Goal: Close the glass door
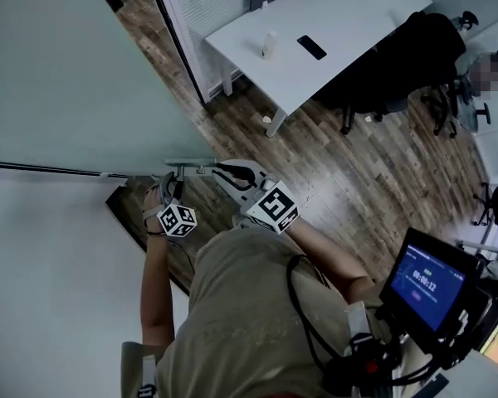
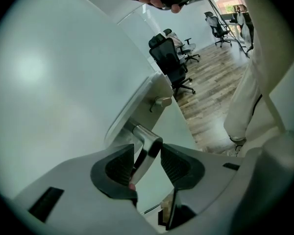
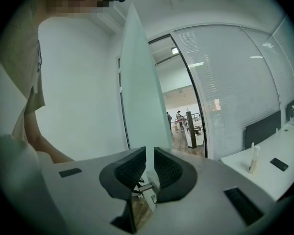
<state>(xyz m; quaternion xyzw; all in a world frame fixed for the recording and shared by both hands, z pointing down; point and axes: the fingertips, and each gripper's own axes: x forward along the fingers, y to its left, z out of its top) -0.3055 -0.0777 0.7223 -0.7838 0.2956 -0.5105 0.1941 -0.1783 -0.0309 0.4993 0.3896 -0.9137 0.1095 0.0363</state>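
The frosted glass door (image 1: 66, 81) fills the upper left of the head view, with its free edge at the metal lever handle (image 1: 183, 169). My left gripper (image 1: 168, 185) reaches up to that handle. In the left gripper view the lever (image 2: 148, 151) lies between the jaws of the left gripper (image 2: 147, 163), leaning on the left pad with a thin gap at the right pad. My right gripper (image 1: 224, 172) meets the door edge from the other side. In the right gripper view the glass door (image 3: 139, 92) stands edge-on and runs down into the narrow gap of the right gripper (image 3: 147, 168), whose pads close on it.
A white table (image 1: 315, 23) with a phone (image 1: 311, 46) and a small bottle (image 1: 270, 44) stands behind the doorway, black office chairs (image 1: 398, 65) beside it. A monitor (image 1: 427, 284) sits at the lower right. A white wall (image 1: 50, 288) runs along the left.
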